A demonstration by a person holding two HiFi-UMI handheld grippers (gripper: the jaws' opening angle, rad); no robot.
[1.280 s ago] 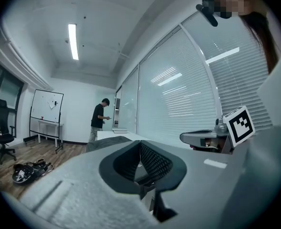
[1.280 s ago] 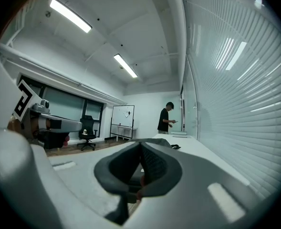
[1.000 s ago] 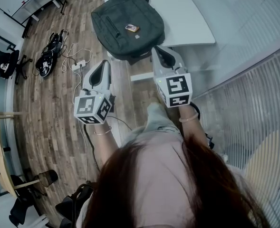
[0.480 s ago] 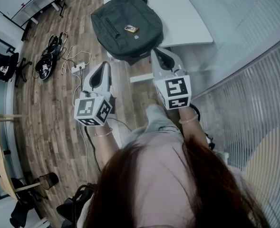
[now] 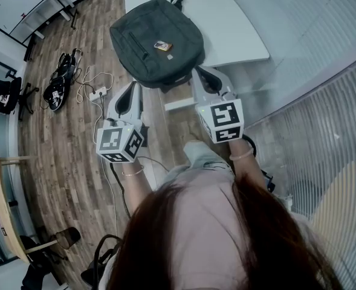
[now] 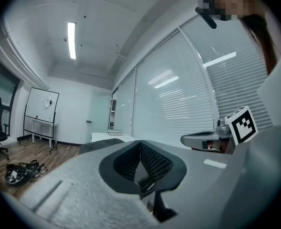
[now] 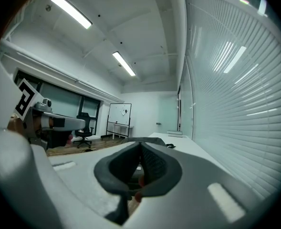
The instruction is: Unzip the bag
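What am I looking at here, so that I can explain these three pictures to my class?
There is no robot: a person holds a two-jaw gripper in each hand. The head view comes from a camera on the person's head, looking steeply down. The two gripper views come from cameras riding on each gripper, looking along its jaws. The left gripper and the right gripper both have jaws together and hold nothing. Ahead, a dark backpack lies flat on a white table, with a small flat object on top.
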